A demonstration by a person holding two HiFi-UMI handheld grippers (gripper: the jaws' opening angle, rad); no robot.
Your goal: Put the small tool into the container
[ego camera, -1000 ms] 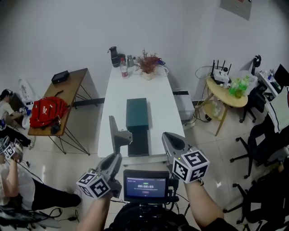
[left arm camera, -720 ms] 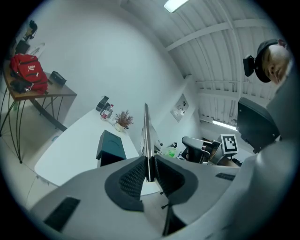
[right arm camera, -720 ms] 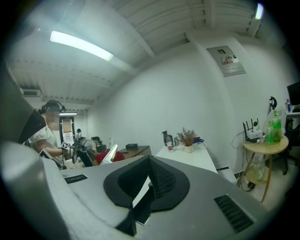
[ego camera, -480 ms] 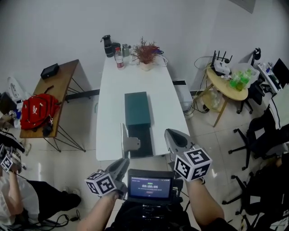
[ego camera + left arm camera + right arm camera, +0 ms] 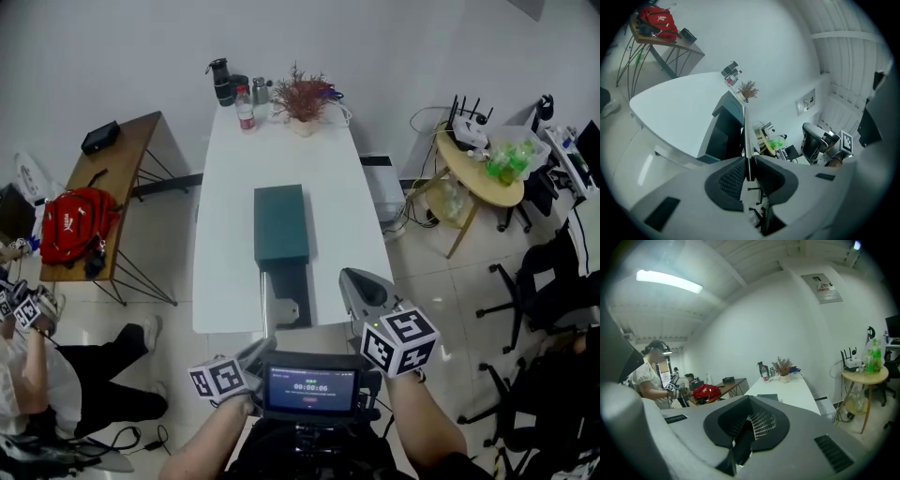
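Note:
A dark green container lies along the middle of the white table, and its darker open part reaches the near edge. My left gripper is low at the left, shut on the small tool, a thin flat metal piece that stands up over the open part's near end. In the left gripper view the tool shows edge-on, pinched between the pads of the left gripper, with the container beyond. My right gripper hangs beside the table's near right corner, shut and empty, as the right gripper also shows in its own view.
Bottles and a dried plant stand at the table's far end. A wooden side table with a red bag is at the left, a round table and office chairs at the right. A person sits at the far left.
My left gripper has carried the tool rightwards, from beside the container's open part to over its near end, and dropped lower in the head view. The right gripper has hardly moved.

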